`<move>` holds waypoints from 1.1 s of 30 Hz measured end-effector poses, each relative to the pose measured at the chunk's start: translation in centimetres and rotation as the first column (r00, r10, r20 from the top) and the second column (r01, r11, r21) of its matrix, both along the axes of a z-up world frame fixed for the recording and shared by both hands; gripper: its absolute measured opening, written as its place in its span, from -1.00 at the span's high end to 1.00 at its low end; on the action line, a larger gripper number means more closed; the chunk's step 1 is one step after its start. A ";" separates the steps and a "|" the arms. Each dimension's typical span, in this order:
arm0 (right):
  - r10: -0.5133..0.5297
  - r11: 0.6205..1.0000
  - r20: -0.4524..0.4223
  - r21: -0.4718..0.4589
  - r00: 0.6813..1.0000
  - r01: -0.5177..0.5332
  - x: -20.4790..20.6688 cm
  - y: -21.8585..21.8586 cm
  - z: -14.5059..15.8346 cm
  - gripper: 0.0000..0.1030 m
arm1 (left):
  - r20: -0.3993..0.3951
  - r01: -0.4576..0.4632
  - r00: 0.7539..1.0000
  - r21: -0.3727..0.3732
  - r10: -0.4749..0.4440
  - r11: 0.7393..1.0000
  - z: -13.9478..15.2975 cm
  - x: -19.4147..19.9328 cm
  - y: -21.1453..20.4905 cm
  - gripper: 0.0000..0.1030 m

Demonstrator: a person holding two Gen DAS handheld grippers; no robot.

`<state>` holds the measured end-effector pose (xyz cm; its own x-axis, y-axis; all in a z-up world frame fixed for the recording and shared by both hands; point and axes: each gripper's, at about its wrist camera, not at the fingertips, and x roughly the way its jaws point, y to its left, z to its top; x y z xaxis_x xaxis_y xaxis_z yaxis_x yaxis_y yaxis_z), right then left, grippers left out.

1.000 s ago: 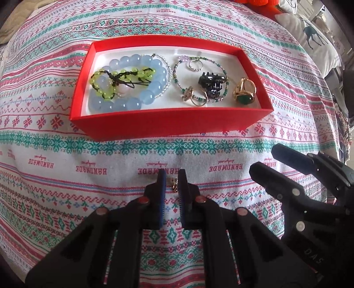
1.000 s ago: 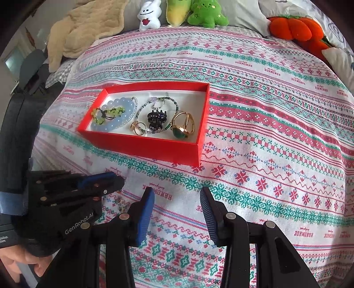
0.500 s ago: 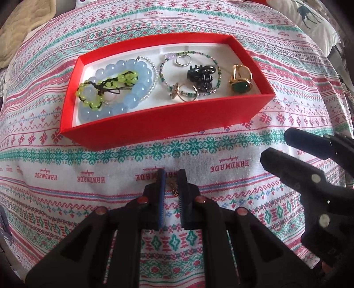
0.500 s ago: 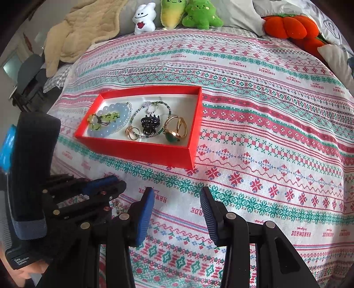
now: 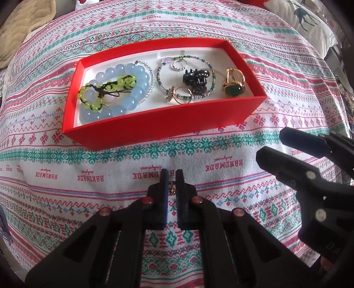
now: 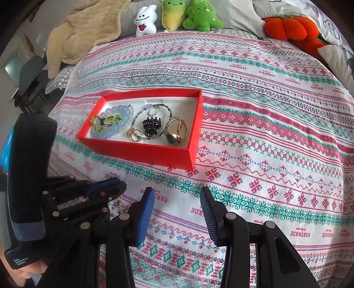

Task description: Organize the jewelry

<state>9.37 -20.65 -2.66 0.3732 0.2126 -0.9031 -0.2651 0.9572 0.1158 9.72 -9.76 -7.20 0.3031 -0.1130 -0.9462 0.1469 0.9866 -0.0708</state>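
Observation:
A red box sits on the patterned bedspread. It holds a blue bead bracelet, a green bead bracelet, a thin beaded bracelet, a black hair claw, small rings and a gold ring with a green stone. My left gripper is shut on a small gold jewelry piece, lifted just above the cloth in front of the box. My right gripper is open and empty, right of the left one; it also shows in the left wrist view.
Plush toys, an orange pumpkin plush and a beige blanket lie at the far end of the bed. A pillow lies at the right. The bedspread spreads wide to the right of the box.
My left gripper, still shut on the small gold piece, has risen and the box now looks farther and more from above. The right gripper has stayed open beside it.

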 end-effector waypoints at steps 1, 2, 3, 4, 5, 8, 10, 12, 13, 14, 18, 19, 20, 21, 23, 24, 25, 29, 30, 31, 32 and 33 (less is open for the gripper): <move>0.001 1.000 -0.001 0.000 1.000 -0.001 0.0 0.0 0.0 0.15 | 0.002 -0.002 1.000 -0.006 0.002 1.000 0.3 -0.1 0.3 0.87; 0.002 1.000 -0.001 0.001 1.000 -0.002 0.0 -0.1 0.0 0.15 | 0.005 -0.007 1.000 -0.012 0.007 1.000 0.6 -0.1 0.6 0.87; 0.003 1.000 -0.001 0.002 1.000 -0.003 0.0 -0.1 0.0 0.15 | 0.007 -0.011 1.000 -0.016 0.011 1.000 1.0 -0.2 0.9 0.87; 0.008 1.000 -0.002 0.004 1.000 -0.008 0.0 -0.1 0.0 0.15 | 0.009 -0.017 1.000 -0.023 0.017 1.000 1.2 -0.2 1.2 0.87; 0.014 1.000 -0.001 0.005 1.000 -0.014 -0.1 0.0 0.0 0.15 | 0.012 -0.024 1.000 -0.032 0.024 0.999 1.5 -0.3 1.6 0.87; 0.053 0.999 -0.001 0.005 0.999 -0.053 -0.4 1.0 -0.3 0.15 | 0.021 -0.040 0.999 -0.061 0.041 0.997 2.4 -0.4 2.9 0.86; 0.079 0.997 -0.015 0.011 0.997 -0.079 -0.7 1.9 -0.9 0.15 | 0.030 -0.054 0.998 -0.076 0.057 0.996 2.9 -0.5 3.9 0.86; 0.105 0.994 -0.057 0.032 0.993 -0.103 -0.8 3.0 -1.8 0.15 | 0.037 -0.069 0.997 -0.083 0.072 0.994 3.2 -0.5 4.8 0.86; 0.115 0.993 -0.071 0.036 0.991 -0.113 -0.9 3.5 -2.3 0.15 | 0.038 -0.074 0.996 -0.086 0.077 0.994 3.2 -0.6 5.1 0.86; 0.126 0.992 -0.079 0.033 0.989 -0.124 -1.0 4.1 -2.7 0.15 | 0.037 -0.081 0.996 -0.089 0.085 0.993 3.2 -0.6 5.5 0.86; 0.176 0.984 -0.076 0.023 0.981 -0.175 -1.3 6.0 -3.5 0.17 | 0.038 -0.098 0.994 -0.100 0.103 0.990 3.4 -0.8 6.6 0.86; 0.187 0.982 -0.073 0.019 0.980 -0.186 -1.4 6.4 -3.6 0.17 | 0.039 -0.101 0.994 -0.101 0.106 0.990 3.4 -0.9 6.8 0.86; 0.198 0.980 -0.069 0.014 0.978 -0.197 -1.6 6.8 -3.7 0.17 | 0.039 -0.103 0.993 -0.104 0.107 0.989 3.5 -1.0 7.1 0.86; 0.209 0.978 -0.065 0.006 0.976 -0.209 -1.7 7.1 -3.8 0.17 | 0.039 -0.104 0.993 -0.107 0.109 0.989 3.5 -0.9 7.1 0.86; 0.231 0.973 -0.054 -0.018 0.972 -0.232 -1.9 7.6 -4.1 0.16 | 0.039 -0.108 0.993 -0.105 0.112 0.989 3.4 -0.7 7.1 0.86; 0.239 0.970 -0.050 -0.025 0.970 -0.240 -1.9 7.8 -4.2 0.17 | 0.039 -0.109 0.993 -0.105 0.114 0.988 3.4 -0.7 7.3 0.86; 0.245 0.969 -0.048 -0.027 0.968 -0.247 -2.0 7.9 -4.3 0.17 | 0.038 -0.112 0.992 -0.105 0.116 0.988 3.4 -0.6 7.2 0.86; 0.277 0.958 -0.021 -0.075 0.961 -0.278 -2.5 9.0 -4.7 0.18 | 0.038 -0.118 0.992 -0.104 0.122 0.988 3.4 -0.6 7.7 0.86; 0.288 0.953 -0.012 -0.091 0.958 -0.288 -2.7 9.3 -4.8 0.21 | 0.038 -0.117 0.992 -0.106 0.121 0.987 3.4 -0.6 7.6 0.87; 0.295 0.950 -0.004 -0.104 0.955 -0.294 -2.9 9.6 -4.9 0.31 | 0.039 -0.118 0.992 -0.103 0.122 0.988 3.5 -0.7 7.7 0.87; 0.294 0.950 -0.002 -0.112 0.956 -0.292 -2.9 9.7 -5.0 0.42 | 0.040 -0.118 0.992 -0.104 0.122 0.988 3.5 -0.7 7.8 0.87; 0.294 0.948 0.002 -0.125 0.956 -0.291 -3.0 9.9 -5.1 0.48 | 0.039 -0.119 0.992 -0.107 0.123 0.987 3.5 -0.6 7.8 0.87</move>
<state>6.37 -10.78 -7.75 0.3299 0.2037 -0.9218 -0.5366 0.8438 -0.0056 9.07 -1.93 -3.67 0.3628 -0.1703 -0.9162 0.0322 0.9849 -0.1703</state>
